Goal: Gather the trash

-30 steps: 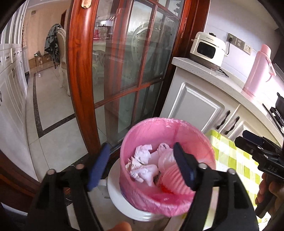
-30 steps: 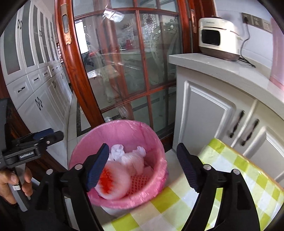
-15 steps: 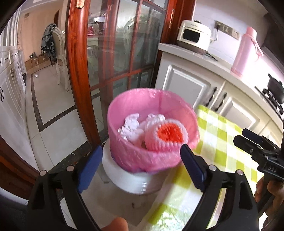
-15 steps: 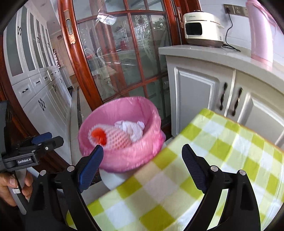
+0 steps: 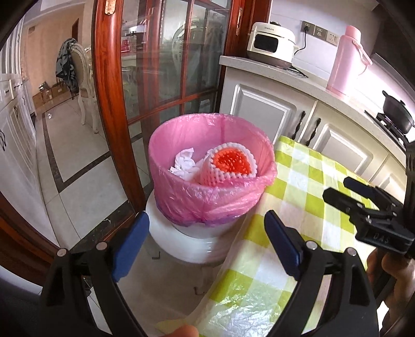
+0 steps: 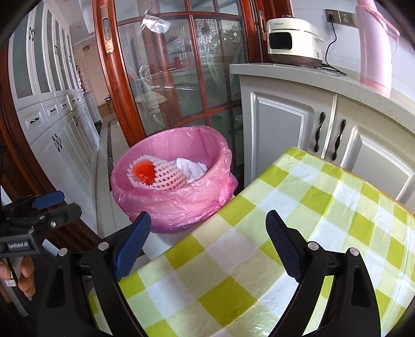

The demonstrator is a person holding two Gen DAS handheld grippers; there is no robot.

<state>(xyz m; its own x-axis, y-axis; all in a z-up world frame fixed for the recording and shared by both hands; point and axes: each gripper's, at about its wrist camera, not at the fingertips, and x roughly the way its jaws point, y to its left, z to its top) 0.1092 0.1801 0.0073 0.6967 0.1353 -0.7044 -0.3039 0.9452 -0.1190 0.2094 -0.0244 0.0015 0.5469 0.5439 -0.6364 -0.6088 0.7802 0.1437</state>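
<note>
Foam net (image 5: 228,168) inside pink-lined bin (image 5: 212,197).

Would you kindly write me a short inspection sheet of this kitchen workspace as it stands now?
Surface: table under a green-and-white checked cloth; nothing seen lying on the part in view.
Job's things: bin with a pink liner, beside the table's edge; it holds a foam fruit net and crumpled tissue.
Clutter: nothing seen.
Grippers: left gripper open, nothing between its fingers; right gripper open, nothing between its fingers.
Cables: black cord from the cooker to a wall socket.
Surroundings: pink flask on the counter, pot on the stove, glass door in a red wood frame.
</note>
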